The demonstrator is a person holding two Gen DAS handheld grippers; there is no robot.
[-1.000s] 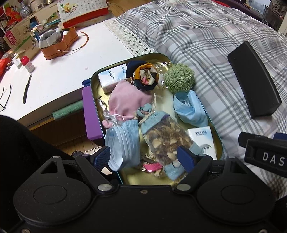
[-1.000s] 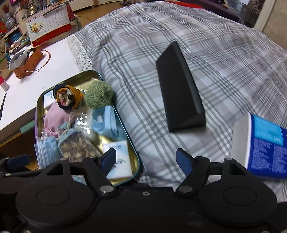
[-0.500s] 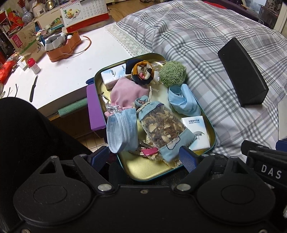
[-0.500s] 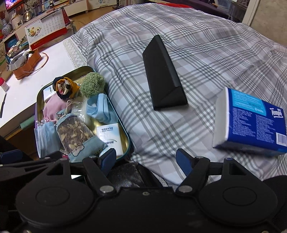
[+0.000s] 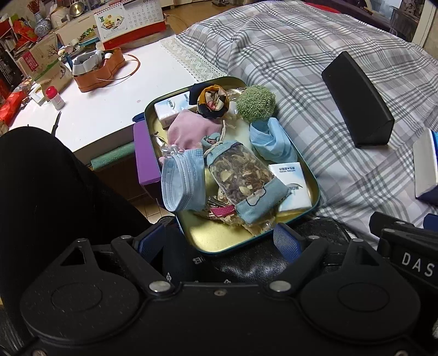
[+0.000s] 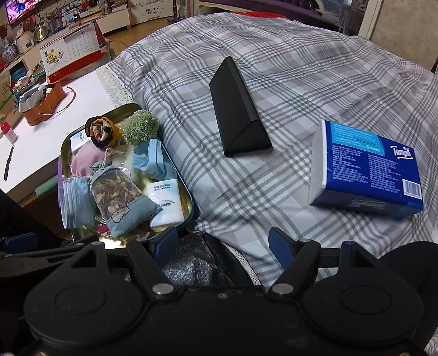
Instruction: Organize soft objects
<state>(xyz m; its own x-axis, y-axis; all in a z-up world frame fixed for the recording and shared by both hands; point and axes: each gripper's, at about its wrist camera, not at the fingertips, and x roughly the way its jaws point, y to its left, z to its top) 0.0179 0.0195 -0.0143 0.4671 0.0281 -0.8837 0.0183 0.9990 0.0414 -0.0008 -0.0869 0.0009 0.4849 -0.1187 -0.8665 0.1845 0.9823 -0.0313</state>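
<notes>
A gold metal tray point(image 5: 216, 238) with a green rim point(image 6: 189, 197) lies at the edge of the plaid bed. It holds a sachet of dried leaves point(image 5: 241, 175) point(image 6: 117, 191), two blue face masks point(image 5: 183, 178) point(image 5: 271, 139), a pink cloth point(image 5: 191, 128), a patterned scrunchie point(image 5: 213, 101), a green fuzzy ball point(image 5: 256, 102) point(image 6: 142, 127) and two white tissue packs point(image 5: 290, 186) point(image 5: 169, 109). My left gripper point(image 5: 219, 242) is open and empty, just before the tray's near end. My right gripper point(image 6: 223, 243) is open and empty over the bed's near edge, right of the tray.
A black triangular case point(image 6: 238, 109) point(image 5: 356, 98) lies on the plaid bedspread point(image 6: 301, 68). A blue tissue box point(image 6: 366, 169) lies to its right. A white desk point(image 5: 109, 90) stands left, with a brown organiser point(image 5: 98, 71), calendar point(image 5: 128, 19) and knife point(image 6: 8, 161).
Both grippers have drawn back toward me and away from the tray, so the tray sits farther off. The blue tissue box has come into the right wrist view. Both stay open.
</notes>
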